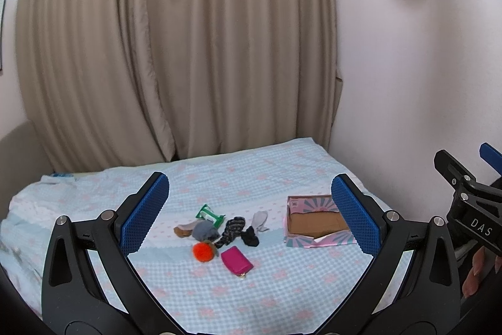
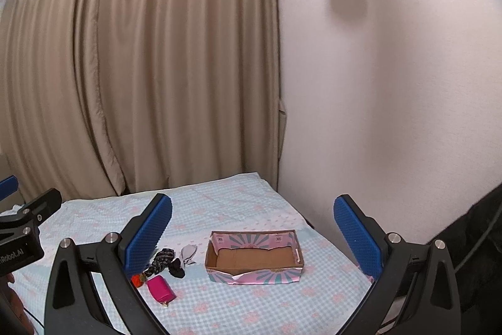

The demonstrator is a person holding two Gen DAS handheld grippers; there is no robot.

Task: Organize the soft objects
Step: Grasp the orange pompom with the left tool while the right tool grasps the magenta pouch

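A pile of soft items lies on the bed: an orange pompom (image 1: 202, 252), a magenta pouch (image 1: 236, 260), a grey sock (image 1: 204, 230), a brown sock (image 1: 183, 230), a patterned dark scrunchie (image 1: 231, 229), a black scrunchie (image 1: 250, 235), a pale grey sock (image 1: 260, 219) and a green wipes pack (image 1: 209, 215). An empty pink cardboard box (image 1: 317, 222) stands to their right; it also shows in the right wrist view (image 2: 254, 259). My left gripper (image 1: 251, 211) is open, well above and short of the pile. My right gripper (image 2: 252, 229) is open, held before the box.
The bed has a light blue checked sheet (image 1: 282, 288) with pink flowers. Beige curtains (image 1: 175, 52) hang behind it and a white wall (image 2: 392, 83) runs along the right side. The right gripper's body (image 1: 470, 209) shows at the left view's right edge.
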